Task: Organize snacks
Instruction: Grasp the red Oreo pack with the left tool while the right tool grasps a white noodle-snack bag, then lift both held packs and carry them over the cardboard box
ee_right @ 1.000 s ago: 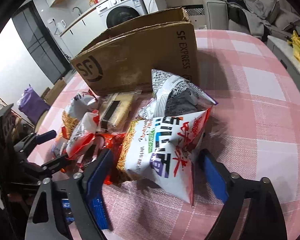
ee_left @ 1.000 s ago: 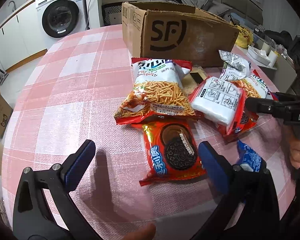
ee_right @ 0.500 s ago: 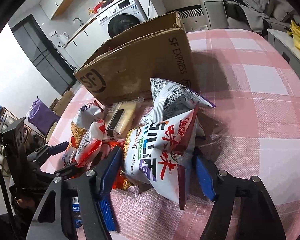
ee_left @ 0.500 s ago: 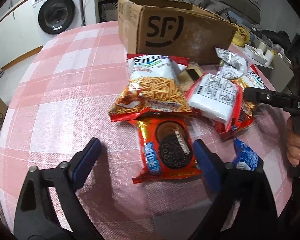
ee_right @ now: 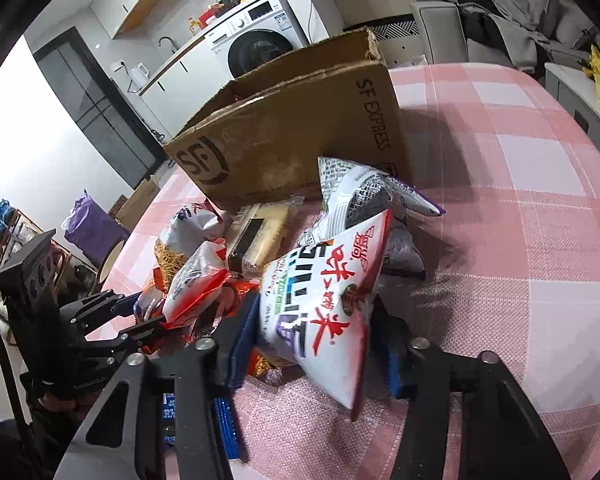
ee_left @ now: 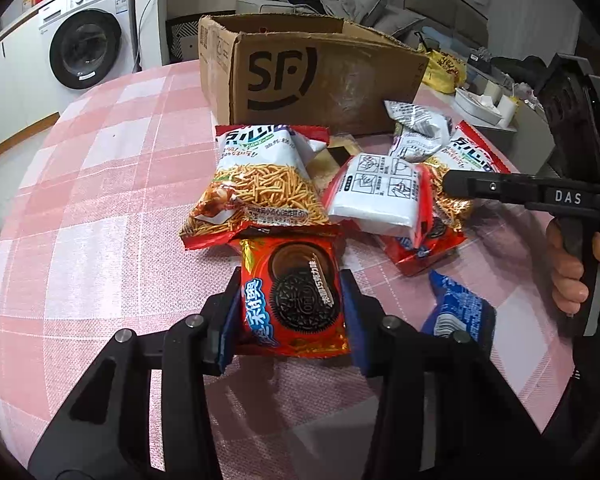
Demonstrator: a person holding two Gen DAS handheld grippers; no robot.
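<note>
- Left gripper (ee_left: pixel 290 314): jaws closing, blue pads against both sides of the red cookie pack (ee_left: pixel 294 300) lying on the pink checked table (ee_left: pixel 100 200).
- Right gripper (ee_right: pixel 314 342): jaws closing on the white snack bag (ee_right: pixel 320 312), near the cardboard box (ee_right: pixel 292 136).

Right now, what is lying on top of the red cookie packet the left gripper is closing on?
The noodle snack bag overlaps the far end of the red cookie packet. That covered end is hidden; the rest lies bare between the closing left gripper pads.
</note>
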